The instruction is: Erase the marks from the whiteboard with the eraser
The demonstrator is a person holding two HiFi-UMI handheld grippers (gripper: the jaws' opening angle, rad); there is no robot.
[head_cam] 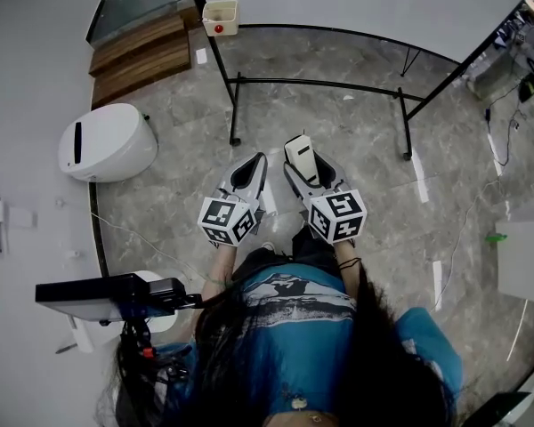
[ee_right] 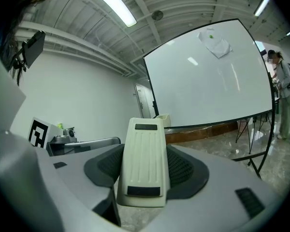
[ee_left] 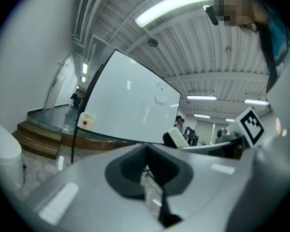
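Overhead camera, plus one on each gripper.
Head view looks steeply down on left gripper [head_cam: 254, 160] and right gripper [head_cam: 300, 152]; both gripper views tilt up from just behind their jaws, the right's filled by the eraser [ee_right: 142, 161], sharing the whiteboard [ee_left: 130, 105].

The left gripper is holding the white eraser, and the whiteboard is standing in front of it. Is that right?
Not quite. The eraser is in the right gripper, not the left one; the right gripper view shows it clamped between the jaws. The left gripper is shut with nothing in it. The whiteboard does stand in front.
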